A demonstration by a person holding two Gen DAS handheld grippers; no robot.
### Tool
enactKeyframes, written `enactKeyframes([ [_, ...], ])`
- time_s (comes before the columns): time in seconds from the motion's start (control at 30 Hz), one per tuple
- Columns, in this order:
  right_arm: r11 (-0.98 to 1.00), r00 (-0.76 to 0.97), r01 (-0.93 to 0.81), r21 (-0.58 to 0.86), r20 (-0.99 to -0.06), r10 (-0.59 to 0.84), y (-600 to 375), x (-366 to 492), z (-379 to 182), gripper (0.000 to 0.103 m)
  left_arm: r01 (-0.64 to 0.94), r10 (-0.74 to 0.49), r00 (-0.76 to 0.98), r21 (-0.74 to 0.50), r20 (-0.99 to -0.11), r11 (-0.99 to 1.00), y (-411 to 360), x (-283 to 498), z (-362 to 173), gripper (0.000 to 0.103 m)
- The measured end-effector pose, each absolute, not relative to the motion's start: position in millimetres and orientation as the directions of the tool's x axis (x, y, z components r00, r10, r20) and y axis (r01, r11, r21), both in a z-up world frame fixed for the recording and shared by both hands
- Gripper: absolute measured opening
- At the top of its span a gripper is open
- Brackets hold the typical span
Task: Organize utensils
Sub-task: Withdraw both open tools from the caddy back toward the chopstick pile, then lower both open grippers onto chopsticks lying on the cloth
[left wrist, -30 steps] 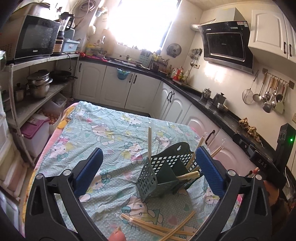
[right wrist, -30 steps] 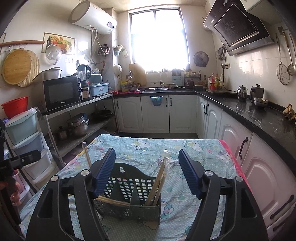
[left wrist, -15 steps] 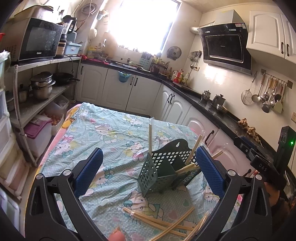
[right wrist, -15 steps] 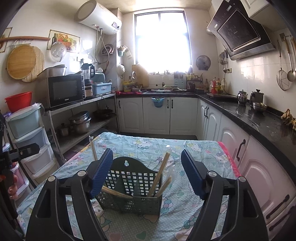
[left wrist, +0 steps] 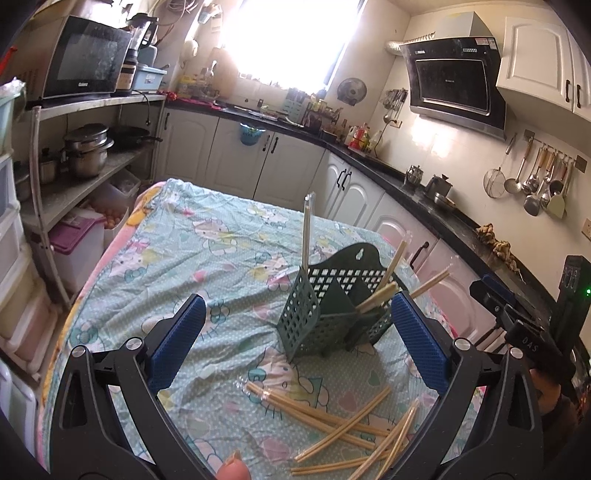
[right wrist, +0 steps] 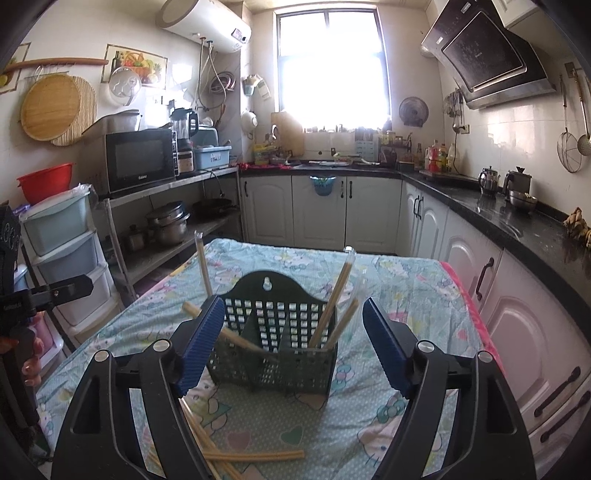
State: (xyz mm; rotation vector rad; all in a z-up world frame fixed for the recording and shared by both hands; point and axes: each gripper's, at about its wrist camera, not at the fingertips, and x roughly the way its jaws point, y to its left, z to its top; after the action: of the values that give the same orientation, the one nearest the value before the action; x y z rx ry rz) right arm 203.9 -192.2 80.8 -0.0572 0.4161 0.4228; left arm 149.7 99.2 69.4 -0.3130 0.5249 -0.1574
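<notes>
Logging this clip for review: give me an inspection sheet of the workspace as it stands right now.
Surface: table under a cartoon-print cloth, wrinkled.
Job's things: green slotted holder upright, several wrapped chopsticks leaning inside; loose chopsticks scattered on the cloth in front of it.
Clutter: nothing seen on the cloth.
Grippers: left gripper open, empty; right gripper open, jaws just widening, nothing gripped, holder beyond them.
Cables: cords by the water heater only.
Surroundings: microwave, pots on shelving, range hood, black countertop.
</notes>
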Motion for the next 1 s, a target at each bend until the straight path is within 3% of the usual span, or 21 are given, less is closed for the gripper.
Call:
enactKeyframes([
  [1.0, 0.916, 0.734, -0.397, 0.052, -0.581, 0.351, -203, 167, 16, 0.075, 0.072, -0.261, 0.756, -0.321, -0.600, 0.944, 81, 136, 10, 0.092],
])
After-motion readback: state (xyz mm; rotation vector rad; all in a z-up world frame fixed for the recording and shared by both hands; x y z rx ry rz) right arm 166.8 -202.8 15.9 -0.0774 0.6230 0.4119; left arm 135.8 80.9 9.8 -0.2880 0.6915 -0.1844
